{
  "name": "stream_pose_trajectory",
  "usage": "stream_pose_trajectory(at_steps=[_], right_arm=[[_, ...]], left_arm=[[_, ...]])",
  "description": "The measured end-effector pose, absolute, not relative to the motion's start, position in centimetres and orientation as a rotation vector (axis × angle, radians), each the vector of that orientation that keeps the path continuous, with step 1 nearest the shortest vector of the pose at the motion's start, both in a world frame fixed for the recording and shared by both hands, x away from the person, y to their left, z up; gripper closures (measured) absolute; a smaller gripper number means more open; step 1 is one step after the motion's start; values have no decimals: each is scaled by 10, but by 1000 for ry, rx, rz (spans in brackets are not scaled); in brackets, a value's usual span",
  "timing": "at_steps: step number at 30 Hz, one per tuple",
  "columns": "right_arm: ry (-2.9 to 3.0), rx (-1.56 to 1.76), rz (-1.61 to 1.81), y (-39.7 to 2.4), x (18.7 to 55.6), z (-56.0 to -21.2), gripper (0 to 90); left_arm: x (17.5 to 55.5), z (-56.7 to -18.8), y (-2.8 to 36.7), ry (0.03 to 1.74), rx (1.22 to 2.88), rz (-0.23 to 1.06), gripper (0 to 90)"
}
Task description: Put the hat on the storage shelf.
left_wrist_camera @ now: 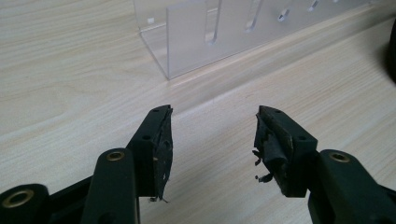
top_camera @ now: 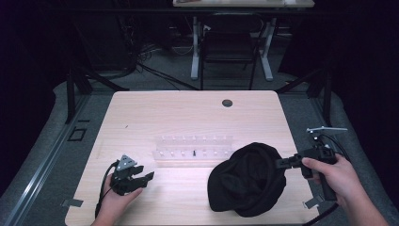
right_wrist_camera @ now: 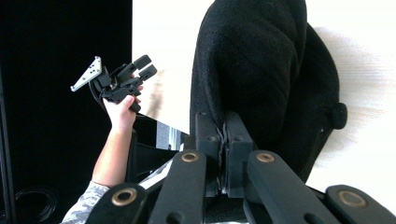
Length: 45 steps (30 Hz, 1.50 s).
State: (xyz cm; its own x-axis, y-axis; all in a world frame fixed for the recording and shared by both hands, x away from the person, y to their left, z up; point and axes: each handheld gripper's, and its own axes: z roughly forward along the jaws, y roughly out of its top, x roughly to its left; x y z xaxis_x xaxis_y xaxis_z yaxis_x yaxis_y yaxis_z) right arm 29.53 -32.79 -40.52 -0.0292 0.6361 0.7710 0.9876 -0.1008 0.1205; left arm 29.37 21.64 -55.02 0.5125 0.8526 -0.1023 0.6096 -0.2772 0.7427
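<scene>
A black knit hat [top_camera: 247, 179] lies slumped on the wooden table [top_camera: 188, 113] at the front right. My right gripper [top_camera: 281, 162] comes in from the right and is shut on the hat's right edge. In the right gripper view the jaws are pressed together [right_wrist_camera: 225, 126] on the fabric, and the hat [right_wrist_camera: 261, 65] hangs beyond them. My left gripper [top_camera: 146, 179] rests low at the front left, well apart from the hat. Its jaws stand open [left_wrist_camera: 212, 135] with only bare tabletop between them. It also appears far off in the right gripper view, left gripper [right_wrist_camera: 144, 65].
A clear acrylic rack [top_camera: 194, 149] with a row of slots stands at the table's middle, just beyond the left gripper, rack [left_wrist_camera: 210, 32]. A round cable hole [top_camera: 227, 102] sits near the far edge. A dark chair [top_camera: 228, 42] stands behind the table.
</scene>
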Motion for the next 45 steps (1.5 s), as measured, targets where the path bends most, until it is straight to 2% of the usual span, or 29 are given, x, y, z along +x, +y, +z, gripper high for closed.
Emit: stream_pose_trajectory(at_steps=[23,45], right_arm=[[-1772,-1843,-1021,-342,291,-354,881],[-1730,-1885,-1121,-359,292,-323,880]], left_arm=[[294,-550,217,1185,2016,379,463],[294,-553,215,1177,2018,410,413]])
